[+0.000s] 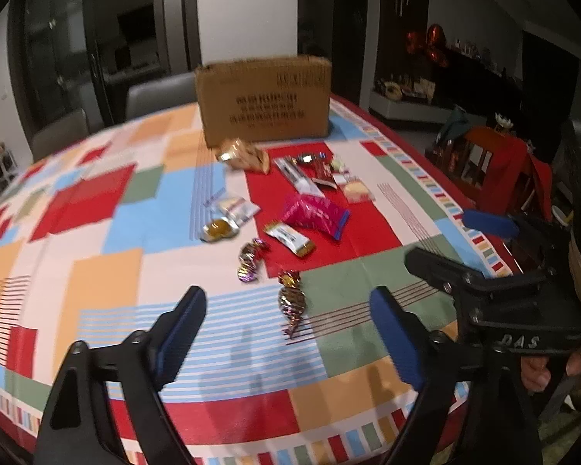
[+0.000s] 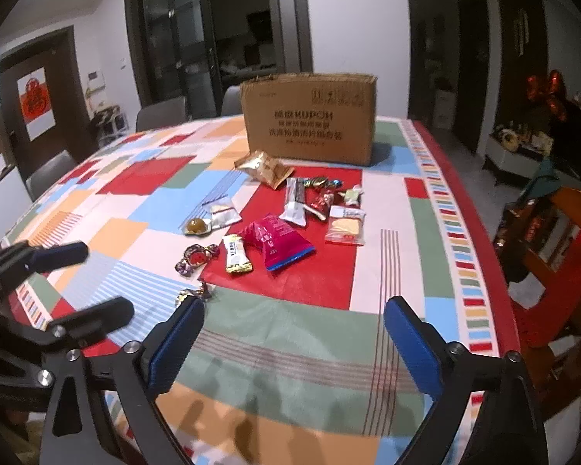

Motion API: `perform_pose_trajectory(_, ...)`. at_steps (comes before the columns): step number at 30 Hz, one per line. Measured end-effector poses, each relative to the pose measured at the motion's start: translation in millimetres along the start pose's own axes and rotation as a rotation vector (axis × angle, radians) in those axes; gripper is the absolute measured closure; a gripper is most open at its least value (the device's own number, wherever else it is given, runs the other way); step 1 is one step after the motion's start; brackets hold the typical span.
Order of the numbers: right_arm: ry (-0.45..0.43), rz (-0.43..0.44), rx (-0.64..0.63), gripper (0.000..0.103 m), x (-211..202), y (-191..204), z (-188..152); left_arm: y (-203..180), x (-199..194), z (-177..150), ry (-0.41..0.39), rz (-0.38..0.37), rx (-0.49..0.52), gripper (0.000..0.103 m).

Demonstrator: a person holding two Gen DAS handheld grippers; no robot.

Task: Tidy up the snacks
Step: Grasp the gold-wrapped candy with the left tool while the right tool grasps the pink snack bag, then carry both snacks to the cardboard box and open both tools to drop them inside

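From the left wrist view, the left gripper (image 1: 288,333) hovers over the near edge of the tabletop (image 1: 97,271), which is covered in a cloth of red, blue, orange and green blocks. Its blue-padded jaws stand wide apart with nothing pressed between them; a brown-and-gold twist-wrapped candy (image 1: 291,302) lies on the cloth in line with the gap, beyond the tips. Just beyond it lies a purple foil-wrapped candy (image 1: 250,259), then a small white-and-gold bar packet (image 1: 289,237) and a pink crinkled snack bag (image 1: 317,215) on a red patch. A gold foil pouch (image 1: 244,154) lies just in front of a brown cardboard box (image 1: 265,99) at the far side. The right gripper (image 1: 480,248) shows at the right edge, held by a hand (image 1: 542,368).

From the right wrist view, the right gripper (image 2: 292,343) is over a green patch, jaws wide apart and empty. The scattered snacks lie ahead: the pink bag (image 2: 277,242), the white-and-gold packet (image 2: 236,254), the purple candy (image 2: 195,257), a clear packet holding a pale biscuit (image 2: 345,226) and the gold pouch (image 2: 265,168) by the box (image 2: 310,120). The left gripper (image 2: 85,283) shows at the left, jaws apart.
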State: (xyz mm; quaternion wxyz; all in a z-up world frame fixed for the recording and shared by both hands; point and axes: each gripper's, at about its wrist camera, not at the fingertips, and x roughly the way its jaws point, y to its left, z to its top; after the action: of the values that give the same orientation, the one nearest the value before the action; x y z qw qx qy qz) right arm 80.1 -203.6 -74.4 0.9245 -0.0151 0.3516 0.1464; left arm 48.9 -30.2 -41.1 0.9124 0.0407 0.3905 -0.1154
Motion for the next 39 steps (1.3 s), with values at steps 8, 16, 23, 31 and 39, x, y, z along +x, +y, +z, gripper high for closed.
perform_pose_trajectory(8, 0.108, 0.066, -0.072, 0.018, 48.0, -4.7, 16.2, 7.7, 49.7, 6.0, 0.125, -0.055, -0.058, 0.038)
perform_pose_trajectory(16, 0.190, 0.117, -0.121, 0.027, 87.7, -3.7, 23.0, 10.6, 79.6, 8.1, 0.205, -0.074, -0.103, 0.055)
perform_pose_trajectory(23, 0.190, 0.153, -0.150, 0.027, 104.3, -1.0, 35.0, 13.5, 97.9, 7.9, 0.262, -0.095, -0.141, 0.076)
perform_pose_trajectory(31, 0.179, 0.166, -0.190, 0.030, 119.0, 4.7, 49.2, 16.4, 87.8, 22.5, 0.210, -0.088, -0.146, 0.080)
perform_pose_trajectory(39, 0.227, 0.191, -0.166, 0.041, 144.2, 4.7, 60.4, 26.0, 87.1, 47.4, 0.155, -0.055, -0.133, 0.080)
